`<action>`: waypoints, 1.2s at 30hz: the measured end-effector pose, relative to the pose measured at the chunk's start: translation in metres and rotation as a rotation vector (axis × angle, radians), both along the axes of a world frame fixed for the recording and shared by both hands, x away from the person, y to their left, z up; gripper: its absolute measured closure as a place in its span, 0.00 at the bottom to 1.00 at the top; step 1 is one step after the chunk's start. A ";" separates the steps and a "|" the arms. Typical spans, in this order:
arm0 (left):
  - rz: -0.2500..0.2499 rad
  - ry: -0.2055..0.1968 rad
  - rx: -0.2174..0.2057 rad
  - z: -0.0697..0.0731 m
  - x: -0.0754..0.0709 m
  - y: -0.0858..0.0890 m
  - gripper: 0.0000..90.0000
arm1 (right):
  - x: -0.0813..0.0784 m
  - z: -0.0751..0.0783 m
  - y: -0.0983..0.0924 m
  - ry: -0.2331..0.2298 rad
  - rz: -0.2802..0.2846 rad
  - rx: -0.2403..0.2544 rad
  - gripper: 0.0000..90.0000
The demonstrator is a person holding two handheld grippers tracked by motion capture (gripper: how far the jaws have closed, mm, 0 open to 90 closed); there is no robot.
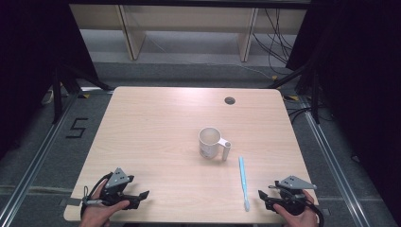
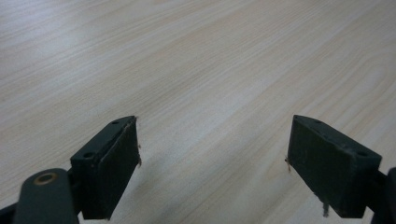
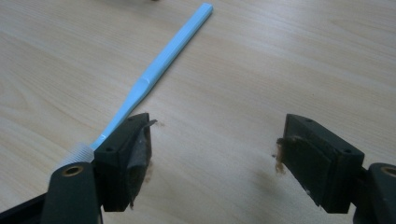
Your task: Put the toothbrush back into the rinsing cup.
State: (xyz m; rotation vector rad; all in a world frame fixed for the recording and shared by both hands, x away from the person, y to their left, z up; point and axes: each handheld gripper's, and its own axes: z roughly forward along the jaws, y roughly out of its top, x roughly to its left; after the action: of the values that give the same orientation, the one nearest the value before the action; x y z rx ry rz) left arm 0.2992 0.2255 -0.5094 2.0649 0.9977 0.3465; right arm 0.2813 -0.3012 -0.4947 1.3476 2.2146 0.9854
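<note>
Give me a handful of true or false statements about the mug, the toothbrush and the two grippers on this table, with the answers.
1. The mug stands upright on the table. True.
2. The toothbrush is inside the mug. False: it lies flat on the table, nearer the person than the mug and apart from it.
3. The right gripper is open with nothing between its jaws. True.
4. The left gripper is clamped on the toothbrush. False: its jaws stand open over bare wood.
5. The toothbrush lies closer to the right gripper than to the left gripper. True.
</note>
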 end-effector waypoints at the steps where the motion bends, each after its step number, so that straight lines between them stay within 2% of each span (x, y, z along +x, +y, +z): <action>1: -0.001 0.000 -0.001 0.000 0.000 0.000 0.18 | 0.001 0.000 -0.001 -0.025 0.013 -0.023 0.30; 2: 0.000 0.002 0.000 0.000 0.000 0.000 0.18 | 0.002 -0.001 0.000 -0.015 0.016 -0.004 0.31; 3: 0.002 0.001 0.001 0.000 0.000 0.000 0.18 | 0.001 0.001 0.001 -0.007 0.000 -0.008 0.31; 6: 0.006 0.004 -0.010 -0.001 0.000 0.000 0.18 | 0.003 0.000 0.001 -0.024 0.025 -0.009 0.31; 7: 0.006 0.004 -0.006 0.000 0.000 0.000 0.18 | 0.003 0.002 0.002 -0.016 0.014 -0.010 0.32; 8: 0.007 0.004 -0.003 0.000 -0.001 0.001 0.18 | 0.005 0.001 0.001 -0.025 0.036 -0.016 0.32; 9: 0.012 0.003 -0.008 0.000 -0.001 0.000 0.18 | 0.005 0.003 0.003 -0.015 0.021 -0.002 0.32; 10: 0.010 0.000 -0.008 0.000 -0.001 0.001 0.17 | 0.006 0.002 0.002 -0.039 0.035 -0.018 0.37; 11: 0.008 -0.002 -0.006 0.000 -0.001 0.001 0.17 | 0.006 0.004 0.003 -0.016 0.042 -0.011 0.41; 12: 0.005 -0.002 0.003 0.000 -0.001 0.002 0.18 | 0.008 0.005 0.005 -0.012 0.055 0.010 0.41; 14: 0.012 -0.005 0.000 0.000 -0.002 0.002 0.17 | 0.009 0.005 0.006 -0.011 0.057 0.010 0.41; 15: 0.011 -0.001 0.000 0.000 -0.001 0.002 0.17 | 0.009 0.007 0.009 0.020 0.049 0.021 0.41; 16: 0.012 -0.005 -0.004 0.000 -0.001 0.002 0.17 | 0.011 0.007 0.008 0.000 0.065 0.021 0.43; 17: 0.013 -0.002 0.000 0.000 -0.002 0.002 0.17 | 0.011 0.007 0.008 0.000 0.065 0.021 0.43; 19: 0.020 -0.003 -0.004 0.001 -0.002 0.001 0.17 | 0.013 0.009 0.009 -0.020 0.086 -0.003 0.51; 21: 0.020 -0.006 -0.005 0.001 -0.002 0.001 0.17 | 0.016 0.012 0.013 -0.042 0.096 -0.005 0.57; 23: 0.016 -0.008 -0.006 0.000 -0.001 0.001 0.18 | 0.018 0.014 0.017 -0.034 0.125 0.006 0.58; 24: 0.010 -0.005 0.007 0.001 -0.001 0.002 0.18 | 0.020 0.015 0.021 -0.037 0.136 -0.006 0.64; 25: 0.010 -0.006 0.006 0.001 -0.001 0.002 0.18 | 0.020 0.015 0.021 -0.037 0.136 -0.006 0.64; 26: 0.010 -0.006 0.006 0.001 0.000 0.002 0.18 | 0.021 0.016 0.027 -0.018 0.138 -0.002 0.75; 27: 0.012 -0.007 0.005 0.001 0.000 0.001 0.18 | 0.021 0.016 0.027 -0.018 0.138 -0.002 0.75; 29: 0.013 -0.008 0.008 0.001 0.000 0.002 0.18 | 0.029 0.020 0.032 -0.055 0.202 -0.010 0.84; 32: 0.015 -0.007 0.005 0.001 0.000 0.002 0.18 | 0.033 0.022 0.036 -0.058 0.219 -0.010 0.90; 34: 0.012 -0.009 0.004 0.001 0.000 0.002 0.18 | 0.042 0.022 0.041 -0.076 0.259 -0.051 0.95; 36: 0.018 -0.013 0.005 0.001 0.000 0.002 0.18 | 0.045 0.021 0.043 -0.067 0.264 -0.048 0.96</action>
State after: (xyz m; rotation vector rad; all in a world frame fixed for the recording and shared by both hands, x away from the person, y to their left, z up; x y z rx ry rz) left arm 0.2994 0.2276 -0.5085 2.0570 1.0086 0.3720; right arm 0.3264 -0.2581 -0.4733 1.0043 2.3901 1.0414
